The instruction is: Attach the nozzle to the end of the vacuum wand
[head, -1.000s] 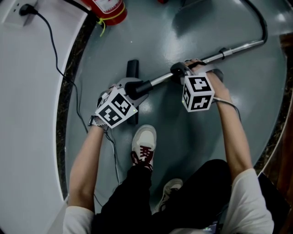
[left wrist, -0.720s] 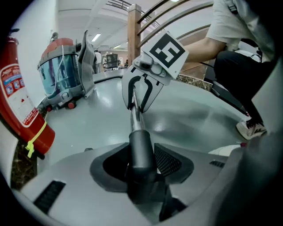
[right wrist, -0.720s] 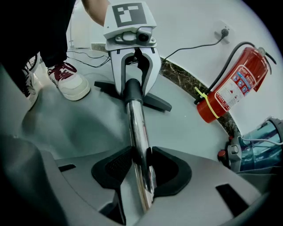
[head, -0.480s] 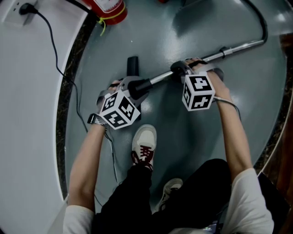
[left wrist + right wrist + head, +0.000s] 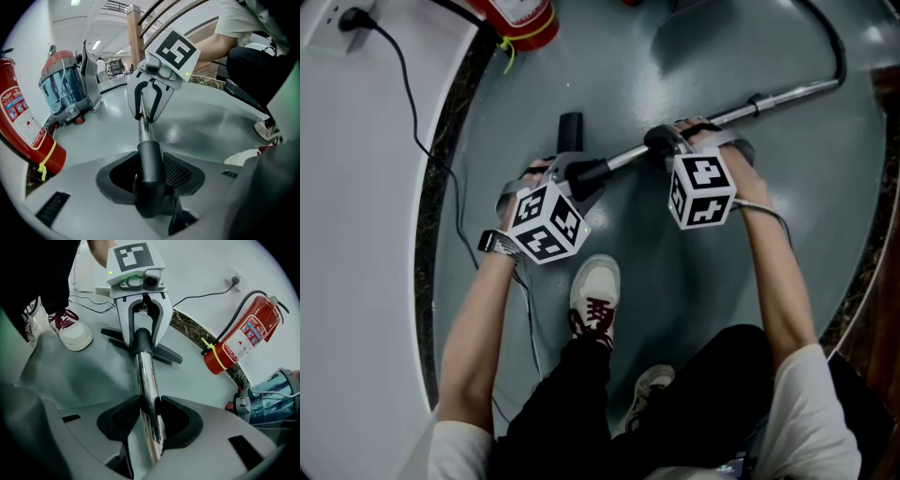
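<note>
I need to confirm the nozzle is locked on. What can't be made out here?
- Black floor nozzle: head view, mostly hidden under the left gripper.
- Its joint with the shiny metal wand: visible in the left gripper view, but locked or loose cannot be told.
- Black hose: cut off by head view's top edge.

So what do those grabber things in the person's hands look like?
The left gripper and right gripper are pale grey plastic with two prongs and black ribbed pads. Each carries a white cube printed with black square markers, and a thin cable trails from it. The person wears short white sleeves.
</note>
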{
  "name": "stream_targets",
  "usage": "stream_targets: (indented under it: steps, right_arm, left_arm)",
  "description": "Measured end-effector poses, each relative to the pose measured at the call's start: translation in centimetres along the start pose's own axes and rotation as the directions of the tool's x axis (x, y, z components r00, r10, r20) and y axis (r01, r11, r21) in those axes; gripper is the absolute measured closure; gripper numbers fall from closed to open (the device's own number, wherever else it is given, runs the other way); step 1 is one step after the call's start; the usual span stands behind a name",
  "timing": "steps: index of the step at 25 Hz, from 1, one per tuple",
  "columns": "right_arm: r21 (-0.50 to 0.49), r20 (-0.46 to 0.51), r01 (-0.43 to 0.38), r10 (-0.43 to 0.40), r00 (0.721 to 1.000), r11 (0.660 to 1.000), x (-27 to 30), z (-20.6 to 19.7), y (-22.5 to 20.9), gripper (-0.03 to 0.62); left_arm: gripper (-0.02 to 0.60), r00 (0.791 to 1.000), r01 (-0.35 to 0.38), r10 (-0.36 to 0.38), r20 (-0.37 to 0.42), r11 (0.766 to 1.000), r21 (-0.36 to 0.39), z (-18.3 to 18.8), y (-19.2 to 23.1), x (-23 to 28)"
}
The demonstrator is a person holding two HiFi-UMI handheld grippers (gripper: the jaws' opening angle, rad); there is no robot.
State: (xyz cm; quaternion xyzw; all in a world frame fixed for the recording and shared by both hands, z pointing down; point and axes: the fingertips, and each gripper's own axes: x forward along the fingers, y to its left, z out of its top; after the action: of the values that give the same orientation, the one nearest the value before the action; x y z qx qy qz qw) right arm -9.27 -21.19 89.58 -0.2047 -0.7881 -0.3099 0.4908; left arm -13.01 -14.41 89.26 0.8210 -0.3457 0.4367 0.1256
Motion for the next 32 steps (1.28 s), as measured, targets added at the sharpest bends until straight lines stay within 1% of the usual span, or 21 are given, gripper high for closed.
stream_targets:
  steps: [2, 6, 9, 11, 15, 19, 28, 31, 32]
  right_arm:
    - [0.005, 0.000, -0.001, 0.000, 1.000, 1.000, 0.0, 0.0, 0.0, 0.439]
    - [0.000, -0.004, -0.008, 0.008, 1.000, 1.000, 0.3, 0.0, 0.4, 0.442]
    - [-0.006, -0.006, -0.011, 0.011, 1.000, 1.000, 0.5, 0.0, 0.7, 0.445]
    - [-0.009, -0.007, -0.012, 0.012, 1.000, 1.000, 0.5, 0.0, 0.7, 0.445]
    - [-0.012, -0.011, -0.014, 0.014, 1.000, 1.000, 0.8, -0.2, 0.8, 0.445]
    - [-0.011, -0.003, -0.007, 0.007, 1.000, 1.000, 1.0, -0.4, 0.9, 0.445]
    - [0.008, 0.042, 0.005, -0.005, 0.999, 1.000, 1.2, -0.6, 0.8, 0.431]
    - [0.023, 0.065, 0.003, -0.004, 0.998, 1.000, 1.0, -0.7, 0.8, 0.430]
    - [0.033, 0.070, 0.000, -0.002, 0.998, 0.999, 0.9, -0.9, 0.8, 0.430]
  left_arm:
    - [0.410, 1.000, 0.008, -0.008, 0.002, 1.000, -0.026, 0.2, 0.0, 0.2]
    - [0.413, 0.999, 0.028, -0.025, 0.019, 0.991, -0.128, 0.1, 0.0, 0.8]
    - [0.414, 1.000, 0.013, -0.008, 0.027, 0.981, -0.192, 0.0, 0.1, 1.1]
    - [0.414, 1.000, -0.005, 0.009, 0.021, 0.978, -0.211, 0.0, 0.1, 1.2]
    - [0.413, 1.000, -0.016, 0.017, 0.003, 0.981, -0.194, 0.0, 0.0, 1.4]
    - [0.410, 1.000, -0.020, 0.021, 0.006, 0.983, -0.183, -0.1, -0.1, 1.6]
    - [0.394, 1.000, -0.026, 0.026, -0.004, 0.991, -0.135, -0.4, -0.3, 2.3]
    - [0.351, 1.000, -0.006, 0.006, -0.004, 0.993, -0.122, -0.4, -0.7, 2.5]
    - [0.347, 1.000, -0.001, 0.001, 0.002, 0.992, -0.127, -0.5, -0.8, 2.4]
